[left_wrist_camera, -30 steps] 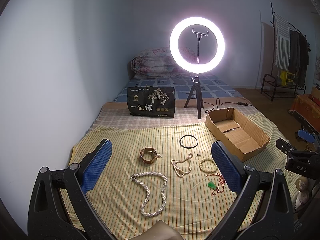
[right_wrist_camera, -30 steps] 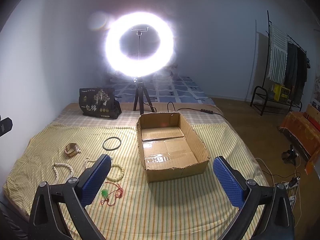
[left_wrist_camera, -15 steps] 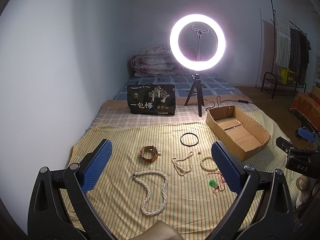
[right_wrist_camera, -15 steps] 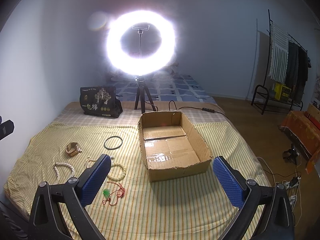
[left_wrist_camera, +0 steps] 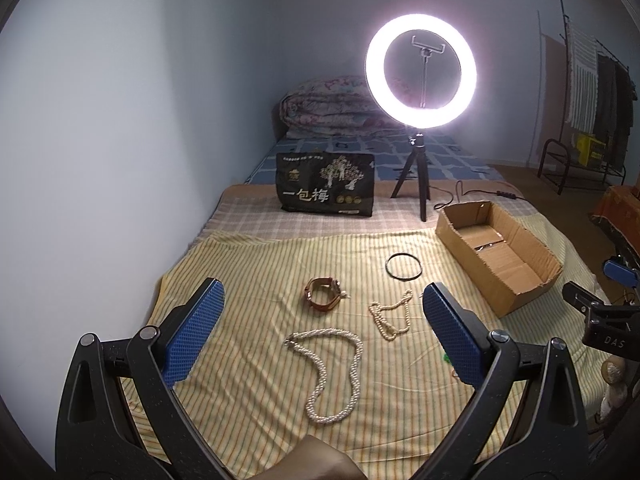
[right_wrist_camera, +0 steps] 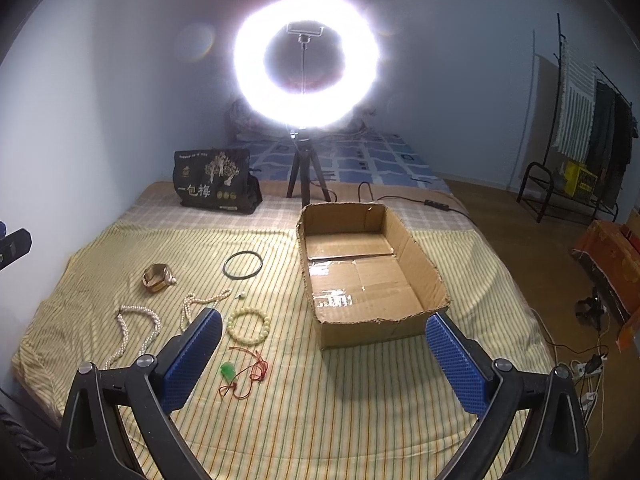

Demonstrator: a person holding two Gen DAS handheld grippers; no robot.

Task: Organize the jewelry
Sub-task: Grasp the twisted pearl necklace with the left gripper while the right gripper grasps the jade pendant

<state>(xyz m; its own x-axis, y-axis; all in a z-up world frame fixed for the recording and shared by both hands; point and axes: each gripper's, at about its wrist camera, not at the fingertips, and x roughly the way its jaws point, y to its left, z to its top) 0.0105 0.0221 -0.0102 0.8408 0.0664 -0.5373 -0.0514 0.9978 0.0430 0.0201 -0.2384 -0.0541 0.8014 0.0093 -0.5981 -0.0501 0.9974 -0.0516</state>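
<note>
Jewelry lies spread on a yellow striped sheet. A long pearl necklace [left_wrist_camera: 332, 376] lies between the fingers of my left gripper [left_wrist_camera: 323, 285], which hovers open and empty above it. Beyond it are a smaller pearl strand [left_wrist_camera: 390, 316], a brown watch [left_wrist_camera: 322, 298] and a black bangle [left_wrist_camera: 403, 266]. My right gripper [right_wrist_camera: 324, 315] is open and empty in front of an empty cardboard box [right_wrist_camera: 416, 240]. Left of the box lie a pale bead bracelet [right_wrist_camera: 249, 325], a green pendant on red cord [right_wrist_camera: 240, 372], the bangle [right_wrist_camera: 243, 265] and the watch [right_wrist_camera: 157, 278].
A lit ring light on a tripod [left_wrist_camera: 420, 76] and a black printed bag [left_wrist_camera: 326, 188] stand behind the sheet, with a power cable beside them. A folded quilt [left_wrist_camera: 332, 108] lies at the bed's head. The wall runs along the left; a clothes rack [right_wrist_camera: 580, 120] stands at the far right.
Both views shifted slightly, so the scene sits a little further right in each. The bead bracelet is now hidden behind the left gripper's right finger. Nothing was picked up.
</note>
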